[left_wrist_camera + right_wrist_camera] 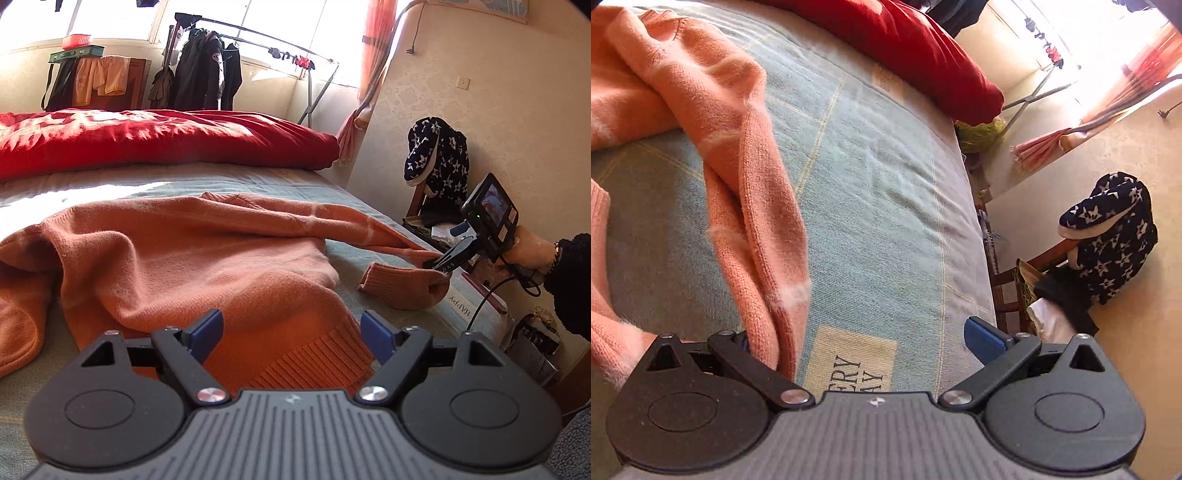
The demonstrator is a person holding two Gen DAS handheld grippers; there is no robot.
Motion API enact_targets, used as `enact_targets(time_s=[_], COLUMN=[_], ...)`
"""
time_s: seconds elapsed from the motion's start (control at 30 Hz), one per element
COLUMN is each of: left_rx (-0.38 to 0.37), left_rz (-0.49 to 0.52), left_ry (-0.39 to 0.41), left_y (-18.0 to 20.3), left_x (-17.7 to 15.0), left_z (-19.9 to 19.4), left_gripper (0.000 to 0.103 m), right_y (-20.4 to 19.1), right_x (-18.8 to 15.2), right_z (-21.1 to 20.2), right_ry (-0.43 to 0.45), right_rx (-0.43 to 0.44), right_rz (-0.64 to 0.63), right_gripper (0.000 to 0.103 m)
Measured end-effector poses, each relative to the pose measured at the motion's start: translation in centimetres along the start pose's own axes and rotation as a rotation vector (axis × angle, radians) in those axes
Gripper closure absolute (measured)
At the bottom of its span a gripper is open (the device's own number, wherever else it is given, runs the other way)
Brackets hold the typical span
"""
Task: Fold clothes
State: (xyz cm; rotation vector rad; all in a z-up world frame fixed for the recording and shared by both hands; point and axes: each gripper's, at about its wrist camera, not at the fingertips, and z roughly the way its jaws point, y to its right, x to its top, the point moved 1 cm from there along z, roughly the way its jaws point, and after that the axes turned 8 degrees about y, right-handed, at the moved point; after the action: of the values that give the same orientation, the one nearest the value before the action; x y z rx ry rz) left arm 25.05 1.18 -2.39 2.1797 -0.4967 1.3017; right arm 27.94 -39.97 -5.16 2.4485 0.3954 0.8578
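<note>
Although the orange sweater [207,258] already lies spread across the pale blue-green bedsheet [236,181], no fold has been completed as far as either view shows. Its body is rumpled, bunched at the far left and sloping down to the ribbed hem [314,362] at the near edge, which sits right in front of the left gripper [291,336]. That gripper's 2 blue pads stand wide apart with nothing between them, just above the hem.

At the right edge of the bed, 1 sleeve [369,229] stretches out toward the right gripper [443,264], held by a person's hand [528,251] in a dark cuff. The sleeve's cuff end [399,286] has doubled back on the sheet there. From the left wrist view the fingers seem pinched on the sleeve. The right wrist view, though, shows its jaws spread, the sleeve draped against the left finger only and the right pad [984,341] bare, so I judge it is not clamped.

Nearly everything is left, in my judgement: bringing both sleeves across the body, smoothing the bunched left side, then folding the body up. A red quilt [147,140] lies at the far end of the bed.
</note>
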Motion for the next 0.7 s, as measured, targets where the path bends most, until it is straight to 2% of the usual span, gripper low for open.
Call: enact_targets(time_s=[0.07,0.17,0.3,0.37,0.6,0.7], left_rx=[-0.005,-0.015,-0.021,-0.022,0.007,-0.004], left_rz=[0.018,0.024,0.022,0.028,0.015,0.013], left_ry=[-0.002,0.003,0.009,0.004,-0.022,-0.040], left_y=[0.5,1.0,1.4,1.6,1.3,1.3], left_x=[0.1,0.3,0.6,0.6,0.8,0.8], left_z=[-0.1,-0.3,-0.5,-0.5,1.1,2.3], left_gripper=[0.022,0.022,0.022,0.021,0.021,0.021], right_y=[1.1,2.3,5.2,6.7,12.7,11.8], right_x=[-0.5,-0.5,0.9,1.9,5.5,5.6], right_z=[-0.7,-1.0,0.7,2.2,8.7,12.5], right_ry=[0.003,0.043,0.054,0.050,0.041,-0.060], right_rx=[0.034,0.024,0.048,0.055,-0.034,0.019], right_rz=[0.005,-0.045,0.004,0.017,0.215,0.182], right_gripper=[0.000,0.000,0.000,0.000,0.000,0.000])
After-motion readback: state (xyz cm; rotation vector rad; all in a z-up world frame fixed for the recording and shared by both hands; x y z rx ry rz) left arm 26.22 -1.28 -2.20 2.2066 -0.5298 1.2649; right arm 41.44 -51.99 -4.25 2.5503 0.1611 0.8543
